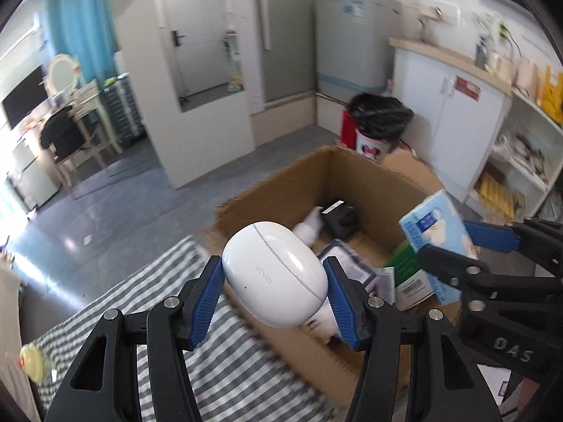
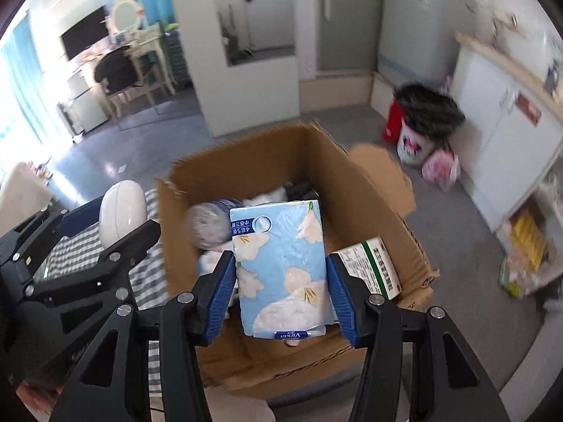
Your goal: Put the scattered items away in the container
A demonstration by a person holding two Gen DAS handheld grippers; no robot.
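My left gripper (image 1: 274, 274) is shut on a white vivo earbud case (image 1: 274, 274) and holds it over the near-left edge of the open cardboard box (image 1: 309, 179). My right gripper (image 2: 281, 277) is shut on a blue flowered tissue pack (image 2: 281, 267) and holds it above the box (image 2: 246, 154). The tissue pack (image 1: 436, 225) and right gripper show at the right of the left wrist view. The earbud case (image 2: 121, 207) shows at the left of the right wrist view. Inside the box lie a black item (image 1: 339, 216), a white item and a green-and-white carton (image 2: 373, 267).
A grey-and-white striped cloth (image 1: 225, 369) lies left of the box. A black-bagged bin (image 1: 380, 119) and a red item stand by white cabinets (image 1: 457, 119) behind the box. Open shelves (image 1: 520, 161) are at right. A desk and chair (image 1: 70, 133) stand far left.
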